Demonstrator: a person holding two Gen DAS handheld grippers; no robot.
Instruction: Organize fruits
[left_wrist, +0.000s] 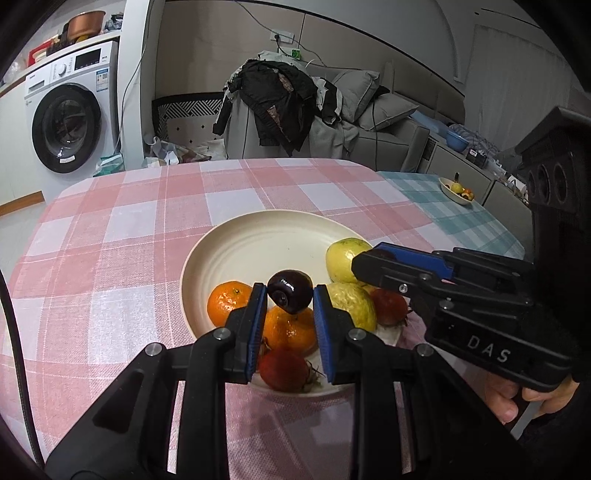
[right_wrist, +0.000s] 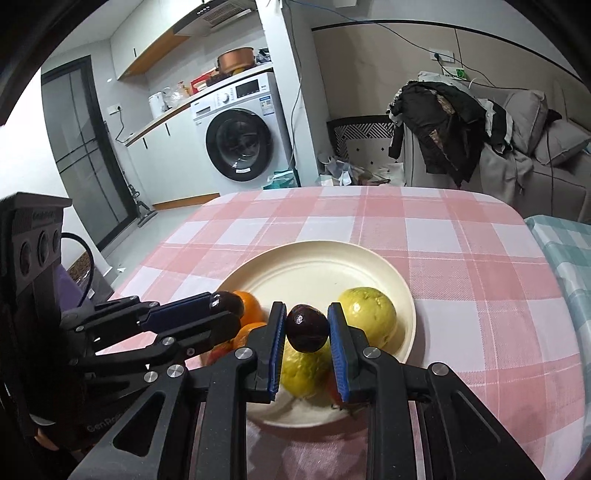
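Above a cream plate (left_wrist: 221, 254) of fruit, the left claw (left_wrist: 290, 295) and right claw (right_wrist: 307, 325) each clamp what looks like a dark plum.

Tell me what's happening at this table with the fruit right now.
A person holds a gripper in each hand over a cream plate on the pink checked tablecloth. The left gripper is shut on a dark round fruit, and the right gripper is shut on another dark fruit. Two oranges, two yellow-green fruits and some red fruits lie on the plate.
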